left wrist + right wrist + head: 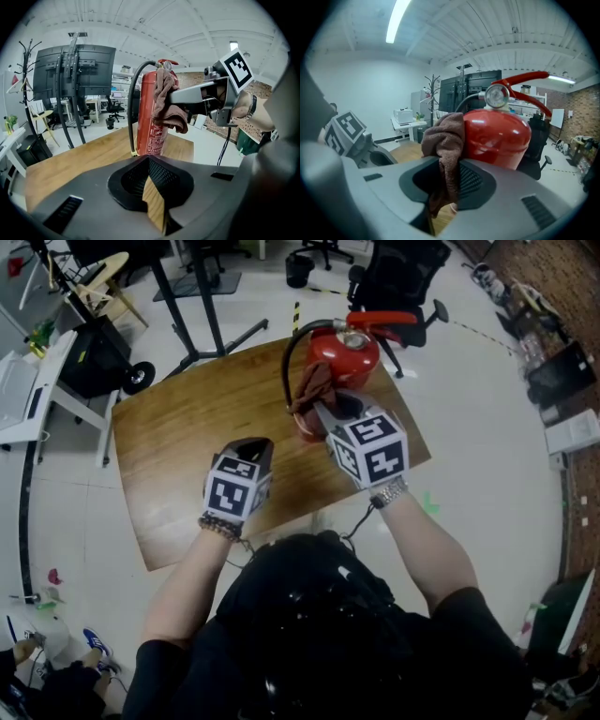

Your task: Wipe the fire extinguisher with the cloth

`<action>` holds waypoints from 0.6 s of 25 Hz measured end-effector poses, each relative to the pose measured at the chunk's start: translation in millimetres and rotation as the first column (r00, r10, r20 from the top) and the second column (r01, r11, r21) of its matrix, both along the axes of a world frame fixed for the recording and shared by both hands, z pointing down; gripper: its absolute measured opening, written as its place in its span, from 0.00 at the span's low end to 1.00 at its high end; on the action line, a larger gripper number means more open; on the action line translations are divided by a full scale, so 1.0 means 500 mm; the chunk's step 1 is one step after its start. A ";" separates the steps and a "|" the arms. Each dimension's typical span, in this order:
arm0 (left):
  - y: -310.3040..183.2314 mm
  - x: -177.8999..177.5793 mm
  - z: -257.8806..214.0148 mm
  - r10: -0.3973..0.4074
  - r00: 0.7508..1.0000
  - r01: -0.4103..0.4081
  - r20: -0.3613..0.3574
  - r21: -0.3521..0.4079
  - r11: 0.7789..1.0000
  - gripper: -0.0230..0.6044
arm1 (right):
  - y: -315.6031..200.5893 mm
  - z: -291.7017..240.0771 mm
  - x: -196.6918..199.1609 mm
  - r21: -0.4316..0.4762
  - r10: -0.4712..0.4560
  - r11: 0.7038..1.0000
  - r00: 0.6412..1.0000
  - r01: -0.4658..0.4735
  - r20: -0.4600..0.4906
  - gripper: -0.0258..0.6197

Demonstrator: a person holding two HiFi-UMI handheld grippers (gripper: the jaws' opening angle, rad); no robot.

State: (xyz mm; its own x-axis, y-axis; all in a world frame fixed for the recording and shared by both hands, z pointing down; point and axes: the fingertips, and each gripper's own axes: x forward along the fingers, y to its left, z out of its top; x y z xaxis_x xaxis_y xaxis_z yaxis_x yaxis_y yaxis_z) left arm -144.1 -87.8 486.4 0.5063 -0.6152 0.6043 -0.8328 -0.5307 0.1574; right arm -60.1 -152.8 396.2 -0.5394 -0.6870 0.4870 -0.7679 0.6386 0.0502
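A red fire extinguisher (352, 354) (149, 124) (501, 136) stands upright near the far right edge of the wooden table (187, 418). Its black hose loops down its left side. A brown cloth (314, 385) (166, 105) (444, 140) lies against the upper left side of the cylinder. My right gripper (323, 413) (451, 171) is shut on the cloth, and part of it hangs down between the jaws. My left gripper (255, 448) (149, 161) hovers over the table short of the extinguisher. It is shut with nothing in it.
A black office chair (403, 277) stands just beyond the table. Black stand legs (202, 315) and a wheeled cart (94, 357) are at the back left, a white desk (28, 390) at the far left. A large dark screen on a stand (75, 70) rises behind the table.
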 end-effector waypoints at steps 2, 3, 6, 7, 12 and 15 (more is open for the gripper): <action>0.001 -0.001 0.003 -0.002 1.000 0.002 0.001 -0.003 1.000 0.04 | -0.001 0.022 -0.001 -0.020 0.003 1.000 1.000 -0.003 -0.002 0.20; 0.001 -0.002 0.004 -0.004 1.000 0.004 0.002 -0.004 1.000 0.04 | -0.002 0.033 -0.002 -0.031 0.004 1.000 1.000 -0.004 -0.003 0.20; 0.000 -0.005 0.007 -0.008 1.000 0.008 0.006 -0.009 1.000 0.04 | -0.005 0.065 -0.006 -0.061 0.004 0.998 1.000 -0.005 -0.010 0.20; 0.000 -0.006 0.008 -0.009 1.000 0.009 0.007 -0.010 1.000 0.04 | -0.005 0.074 -0.007 -0.069 0.006 0.998 1.000 -0.006 -0.011 0.20; 0.001 -0.013 0.016 -0.015 1.000 0.016 0.014 -0.022 1.000 0.04 | -0.008 0.131 -0.010 -0.130 0.018 0.991 1.000 -0.018 -0.008 0.20; 0.001 -0.018 0.024 -0.019 1.000 0.019 0.019 -0.032 0.999 0.04 | -0.010 0.163 -0.012 -0.156 0.019 0.988 1.000 -0.020 -0.013 0.20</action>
State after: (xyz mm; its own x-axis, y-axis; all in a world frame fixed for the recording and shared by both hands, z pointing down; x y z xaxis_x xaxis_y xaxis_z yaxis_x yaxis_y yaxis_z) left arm -153.0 -87.1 498.3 0.4828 -0.6049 0.6332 -0.8458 -0.5096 0.1579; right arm -66.2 -157.7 477.5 -0.5206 -0.6124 0.5950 -0.7803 0.6241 -0.0403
